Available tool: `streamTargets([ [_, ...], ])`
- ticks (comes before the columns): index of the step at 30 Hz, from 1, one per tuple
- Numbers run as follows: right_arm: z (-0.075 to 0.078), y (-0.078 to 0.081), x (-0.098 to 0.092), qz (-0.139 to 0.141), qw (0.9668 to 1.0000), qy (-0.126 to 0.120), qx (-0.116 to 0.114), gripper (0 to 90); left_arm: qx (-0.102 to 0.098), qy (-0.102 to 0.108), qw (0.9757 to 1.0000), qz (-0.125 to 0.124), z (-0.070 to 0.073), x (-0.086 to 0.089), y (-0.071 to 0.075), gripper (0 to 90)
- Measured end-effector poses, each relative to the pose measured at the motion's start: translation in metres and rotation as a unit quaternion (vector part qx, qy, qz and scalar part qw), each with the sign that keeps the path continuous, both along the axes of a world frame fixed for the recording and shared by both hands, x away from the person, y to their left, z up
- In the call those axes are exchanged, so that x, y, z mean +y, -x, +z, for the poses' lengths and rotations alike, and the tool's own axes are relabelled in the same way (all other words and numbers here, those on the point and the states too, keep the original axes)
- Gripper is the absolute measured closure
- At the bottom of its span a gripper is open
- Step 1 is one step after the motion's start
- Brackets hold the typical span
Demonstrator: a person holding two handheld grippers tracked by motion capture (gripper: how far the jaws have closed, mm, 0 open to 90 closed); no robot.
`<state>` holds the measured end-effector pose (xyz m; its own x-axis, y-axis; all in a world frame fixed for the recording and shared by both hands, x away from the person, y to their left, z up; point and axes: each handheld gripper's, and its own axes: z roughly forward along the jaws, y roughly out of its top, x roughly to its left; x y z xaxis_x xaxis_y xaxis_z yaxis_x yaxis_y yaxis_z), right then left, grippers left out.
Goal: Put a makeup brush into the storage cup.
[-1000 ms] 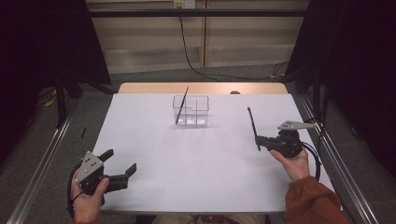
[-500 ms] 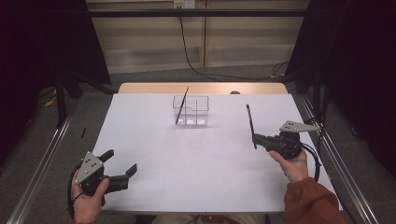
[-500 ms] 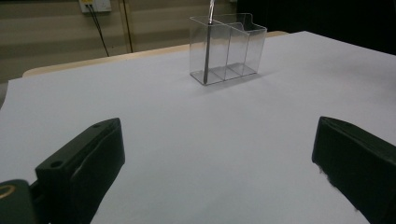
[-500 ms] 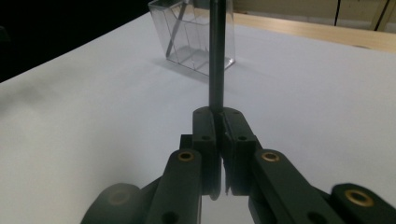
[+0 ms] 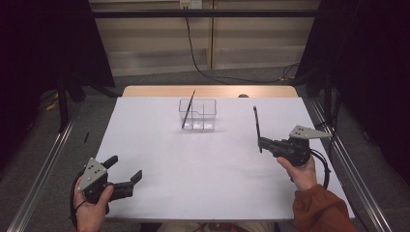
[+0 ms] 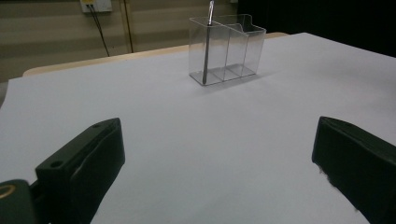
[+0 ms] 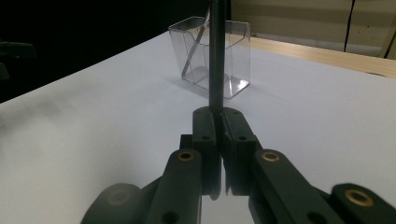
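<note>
1. Step in hand, as I judge it: carrying a second thin black rod (image 5: 256,126) toward the clear three-compartment holder (image 5: 198,115), where one dark rod (image 5: 188,109) already leans in the left-hand compartment as the high view shows it.

2. The right claw (image 5: 261,143) is clamped fully shut on the lower end of the black rod. In the right gripper view the two jaws meet around the rod (image 7: 216,56), which rises roughly upright from between them, slightly tilted in the high view.

3. The left claw (image 5: 126,170) rests low at the near left corner of the white surface (image 5: 159,159), its jaws spread wide with nothing between them; the left gripper view shows bare surface in the gap and the holder (image 6: 227,46) well ahead.

4. Position: the held rod is to the right of the holder and nearer the person, well apart from it. From the right gripper view the holder (image 7: 210,56) sits straight ahead behind the rod.

5. Next move, in my judgement: lift the rod's lower end above the holder's rim, bring it over an empty compartment, lower it in, then let go. The rod is thin and the compartments narrow, so alignment matters; knocking the light holder is the risk.
</note>
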<state>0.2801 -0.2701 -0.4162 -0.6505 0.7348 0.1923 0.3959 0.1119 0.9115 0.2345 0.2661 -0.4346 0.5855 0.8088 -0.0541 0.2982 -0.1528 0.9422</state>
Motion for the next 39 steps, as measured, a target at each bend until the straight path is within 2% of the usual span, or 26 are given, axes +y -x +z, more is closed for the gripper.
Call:
streamTargets([
  [4,-0.001,0.000,0.004,0.010,0.9999,-0.005,0.004,84.8,-0.002,0.001,1.0000,-0.005,0.000,-0.001,0.001,2.6],
  [9,0.001,0.003,0.014,0.026,0.9996,0.000,-0.007,84.8,-0.001,0.006,0.9999,-0.011,0.001,-0.005,0.002,2.6],
  [11,0.001,0.004,0.017,0.030,0.9995,0.000,-0.009,84.8,-0.005,-0.008,0.9998,-0.018,0.002,-0.009,0.002,2.5],
  [14,0.001,0.005,0.021,0.037,0.9993,-0.003,-0.010,84.8,-0.008,0.005,0.9997,-0.024,0.003,-0.012,0.003,2.6],
  [22,0.002,0.008,0.032,0.052,0.9985,-0.012,-0.012,84.8,-0.011,0.010,0.9994,-0.032,0.005,-0.016,0.003,2.5],
  [24,0.002,0.008,0.035,0.057,0.9982,-0.012,-0.013,84.7,-0.011,0.022,0.9988,-0.041,0.005,-0.016,0.003,2.5],
  [26,0.002,0.009,0.041,0.064,0.9978,-0.010,-0.013,84.7,-0.016,0.016,0.9989,-0.042,0.005,-0.017,0.004,2.5],
  [28,0.003,0.010,0.047,0.074,0.9971,-0.010,-0.013,84.7,-0.015,0.022,0.9988,-0.041,0.005,-0.018,0.004,2.5],
  [30,0.003,0.009,0.052,0.080,0.9966,-0.010,-0.014,84.7,-0.017,0.017,0.9988,-0.042,0.006,-0.019,0.003,2.5],
  [34,0.002,0.006,0.062,0.087,0.9961,-0.015,-0.011,84.8,-0.013,0.023,0.9987,-0.043,0.007,-0.025,0.003,2.4],
  [39,0.001,0.004,0.071,0.097,0.9951,-0.016,-0.009,84.7,-0.018,0.021,0.9980,-0.056,0.011,-0.036,-0.001,2.4],
])
